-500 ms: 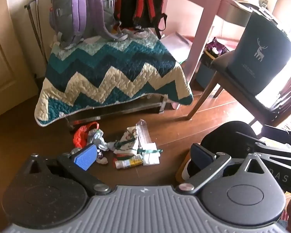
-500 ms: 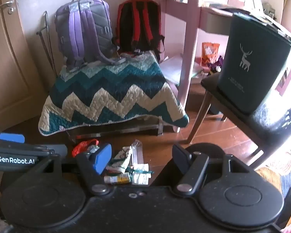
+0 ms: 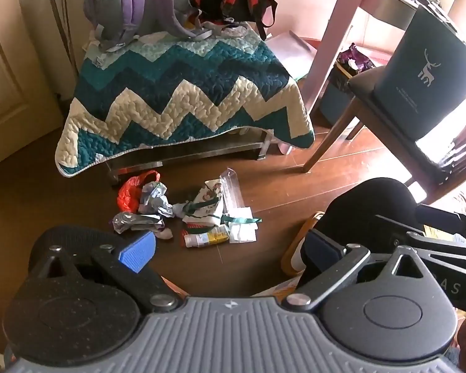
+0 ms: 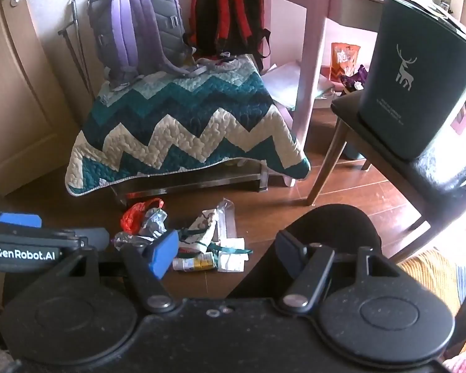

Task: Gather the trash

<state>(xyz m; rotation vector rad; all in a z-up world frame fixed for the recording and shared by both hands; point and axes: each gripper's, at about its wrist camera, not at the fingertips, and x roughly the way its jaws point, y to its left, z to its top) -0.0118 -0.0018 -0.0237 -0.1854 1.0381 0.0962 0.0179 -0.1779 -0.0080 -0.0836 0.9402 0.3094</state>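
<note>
Both tongs, left (image 3: 230,250) and right (image 4: 222,255), stand wide apart and empty, angled down toward the trash pile (image 3: 186,214). The pile lies on the floor just before the quilt's (image 3: 183,99) front edge. The dark bin (image 4: 416,93), likely the destination, sits on the chair (image 4: 435,171).

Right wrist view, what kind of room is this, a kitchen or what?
Probably a bedroom or study at home, not a kitchen: two backpacks, purple and red, lean against the wall, a pink desk stands beside them, and a zigzag quilt drapes a low bench.
</note>
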